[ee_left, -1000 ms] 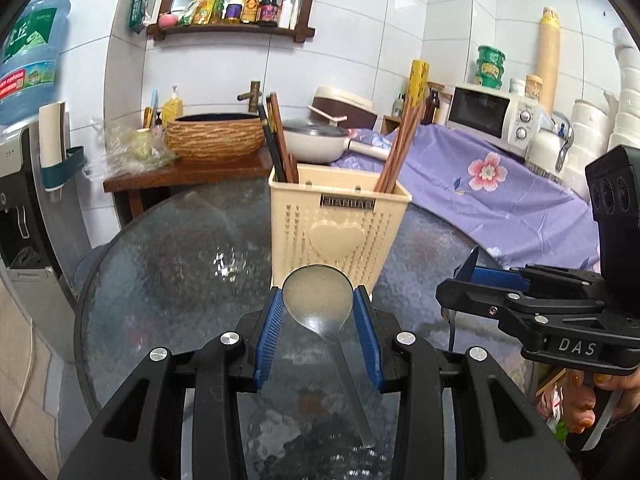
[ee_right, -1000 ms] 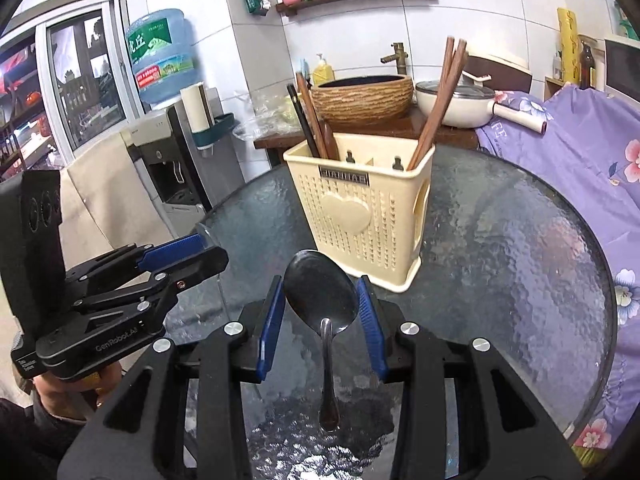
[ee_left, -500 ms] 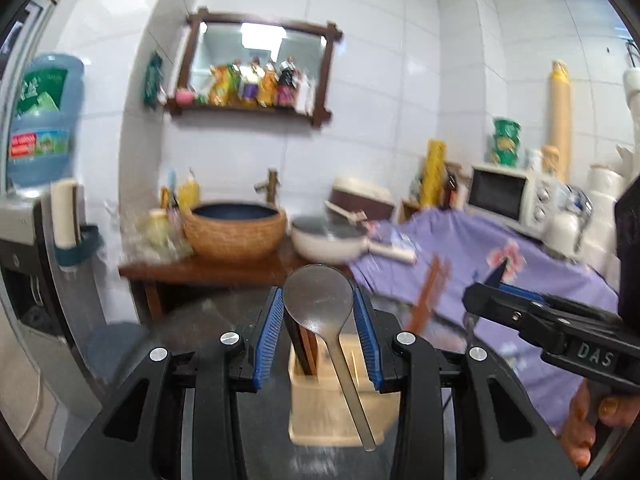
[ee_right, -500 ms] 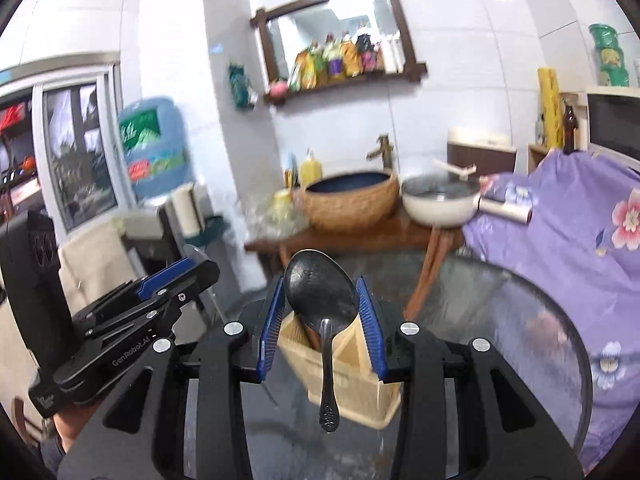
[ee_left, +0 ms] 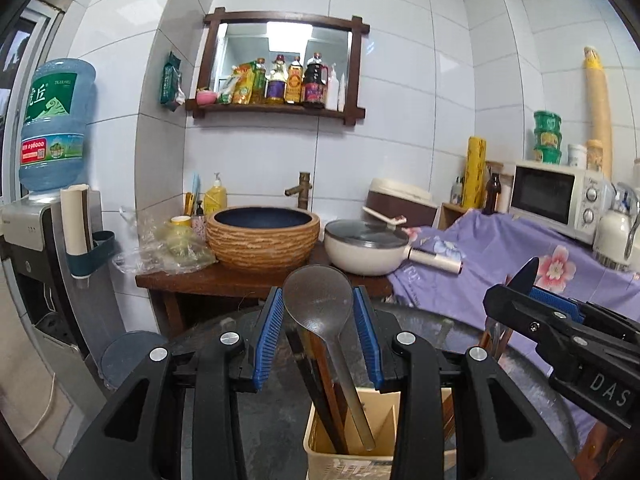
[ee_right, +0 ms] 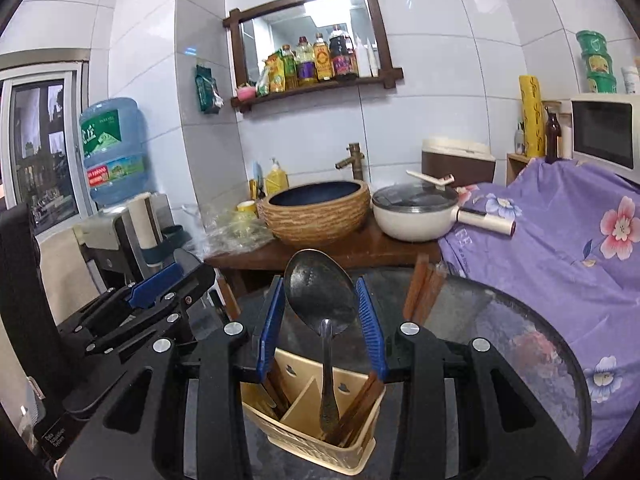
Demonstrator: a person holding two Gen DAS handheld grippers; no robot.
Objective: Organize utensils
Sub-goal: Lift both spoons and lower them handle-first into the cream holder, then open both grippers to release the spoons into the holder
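Note:
My left gripper (ee_left: pixel 318 312) is shut on a clear plastic spoon (ee_left: pixel 320 304), bowl up, handle pointing down into the left compartment of the cream utensil holder (ee_left: pixel 320 454) beside dark chopsticks (ee_left: pixel 320 392). My right gripper (ee_right: pixel 320 308) is shut on a dark metal spoon (ee_right: pixel 320 292), handle hanging down into the right compartment of the same holder (ee_right: pixel 308 440), next to brown chopsticks (ee_right: pixel 360 408). The right gripper also shows in the left wrist view (ee_left: pixel 560 328), and the left gripper in the right wrist view (ee_right: pixel 160 296).
The holder stands on a round glass table (ee_right: pixel 520 344). Behind are a wooden stand with a woven basin (ee_left: pixel 262 236) and a white pan (ee_left: pixel 364 246), a water dispenser (ee_left: pixel 52 128) at left, a purple-covered counter (ee_right: pixel 560 240) and a microwave (ee_left: pixel 560 198) at right.
Both grippers have risen from table level to above the holder and tilted, so both spoon handles now hang down into its compartments. The holder has moved to the bottom of both views.

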